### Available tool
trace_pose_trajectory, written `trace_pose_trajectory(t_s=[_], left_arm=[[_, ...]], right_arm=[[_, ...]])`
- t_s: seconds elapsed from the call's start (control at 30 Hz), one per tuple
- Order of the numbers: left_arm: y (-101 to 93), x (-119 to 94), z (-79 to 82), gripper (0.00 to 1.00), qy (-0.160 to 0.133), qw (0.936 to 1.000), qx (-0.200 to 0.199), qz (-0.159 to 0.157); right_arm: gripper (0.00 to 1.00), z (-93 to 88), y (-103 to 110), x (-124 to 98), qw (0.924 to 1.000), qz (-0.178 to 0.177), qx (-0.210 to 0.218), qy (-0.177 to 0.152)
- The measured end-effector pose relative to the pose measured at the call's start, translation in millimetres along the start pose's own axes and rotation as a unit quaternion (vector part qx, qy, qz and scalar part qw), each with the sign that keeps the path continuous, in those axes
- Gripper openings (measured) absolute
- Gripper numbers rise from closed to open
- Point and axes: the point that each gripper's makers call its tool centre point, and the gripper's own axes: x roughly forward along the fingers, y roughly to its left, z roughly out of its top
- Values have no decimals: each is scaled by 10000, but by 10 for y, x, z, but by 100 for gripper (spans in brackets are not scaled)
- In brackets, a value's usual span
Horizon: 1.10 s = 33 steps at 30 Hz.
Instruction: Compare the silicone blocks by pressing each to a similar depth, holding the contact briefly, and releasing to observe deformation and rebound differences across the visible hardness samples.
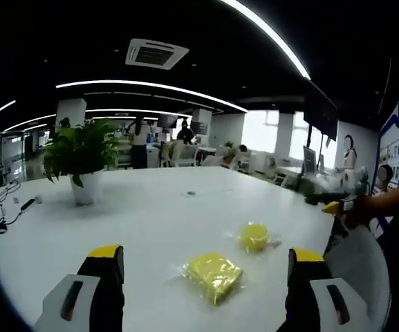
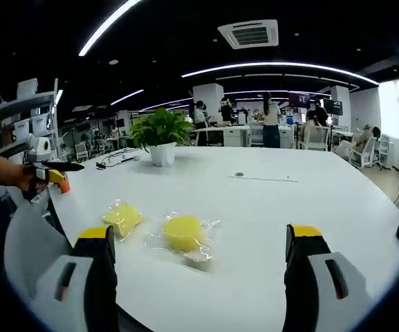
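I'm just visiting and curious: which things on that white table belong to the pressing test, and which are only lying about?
For the job:
square yellow block
round yellow block
left gripper
right gripper

Lying about:
potted plant
cables

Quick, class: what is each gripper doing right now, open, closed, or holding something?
Left gripper: open, holding nothing, above the square block.
Right gripper: open, holding nothing, near the round block.
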Motion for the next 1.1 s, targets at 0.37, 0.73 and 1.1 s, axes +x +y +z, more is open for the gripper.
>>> trace_pose_trajectory(t_s=[0.37,0.73,1.1], left_arm=[[-39,-3,-39,100,-15,9997,-225,37],[-103,28,-35,100,-47,9997,-255,-14],[-119,-14,-111,100,59,9997,-250,-39]], right_arm=[[96,-84,4,5,9998,-25,-65,196],[96,-191,-18,-70,9992,-38,23,399],[96,-283,-92,-194,9986,-51,31,527]])
